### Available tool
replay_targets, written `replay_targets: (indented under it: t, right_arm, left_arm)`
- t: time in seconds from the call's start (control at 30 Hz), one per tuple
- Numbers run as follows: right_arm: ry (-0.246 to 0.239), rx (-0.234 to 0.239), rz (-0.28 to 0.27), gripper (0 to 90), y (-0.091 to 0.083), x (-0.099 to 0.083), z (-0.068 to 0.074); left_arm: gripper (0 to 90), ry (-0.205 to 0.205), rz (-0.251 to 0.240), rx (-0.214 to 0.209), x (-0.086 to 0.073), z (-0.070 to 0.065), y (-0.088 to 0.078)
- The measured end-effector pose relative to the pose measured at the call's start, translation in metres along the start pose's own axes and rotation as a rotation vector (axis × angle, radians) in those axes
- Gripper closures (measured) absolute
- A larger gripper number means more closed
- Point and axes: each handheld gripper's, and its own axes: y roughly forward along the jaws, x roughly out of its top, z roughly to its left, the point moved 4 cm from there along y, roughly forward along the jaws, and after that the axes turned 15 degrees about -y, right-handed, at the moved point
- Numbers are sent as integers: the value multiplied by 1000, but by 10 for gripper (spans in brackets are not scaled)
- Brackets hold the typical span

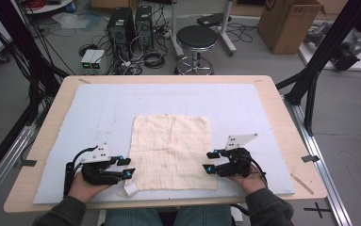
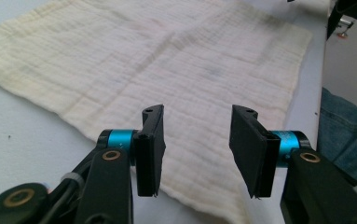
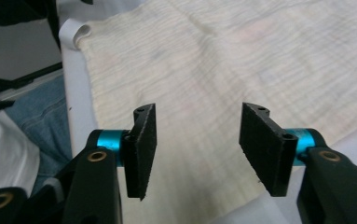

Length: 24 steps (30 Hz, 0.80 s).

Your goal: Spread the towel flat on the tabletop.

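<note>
A: Where is the cloth sitting?

B: Spread flat in the middle of the grey mat that covers the table, toward the near edge. It is roughly square, so I can't give it a clear long axis; its sides run about parallel to the mat's.

A: And the grippers?

B: One on each side. The left gripper is at the cloth's near left corner, the right gripper at its near right edge. Both point inward, toward each other.

A: Jaws?

B: Apart on both, with nothing between them. In the left gripper view the left gripper has the cloth's near edge running just under and ahead of its jaws; in the right gripper view the right gripper hangs over the fabric in the same way.

A: Which hand is nearer?

B: About equal. Each sits right at its own side, so I'd judge that a pinch on the near corners would suit both together.

A: Any containers?

B: None on the mat. A small white tag curls out at the near left corner.
</note>
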Motion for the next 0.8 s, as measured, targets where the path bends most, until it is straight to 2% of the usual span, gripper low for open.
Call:
replay_targets:
  t: [0.03, 0.1, 0.17, 0.37, 0.57, 0.8]
  right_arm:
    - [16, -14, 0, 412, -1, 1, -3]
    - [25, -30, -2, 400, -1, 1, -5]
    - [26, -46, -1, 350, -1, 1, -6]
    - [55, -102, -7, 298, -4, 3, -12]
    - [51, -124, 8, 244, 0, 4, -15]
    - [29, -146, 29, 208, 4, 9, -13]
  left_arm:
    - [530, -3, -1, 7, 1, 0, 0]
    - [509, -1, -4, 22, 2, 1, 1]
    - [492, -7, -8, 40, 4, 1, 2]
    - [453, -6, -25, 45, 10, -4, 6]
    - [422, -23, -33, 63, 12, -3, 8]
    - [402, -21, -24, 78, 12, -2, 9]
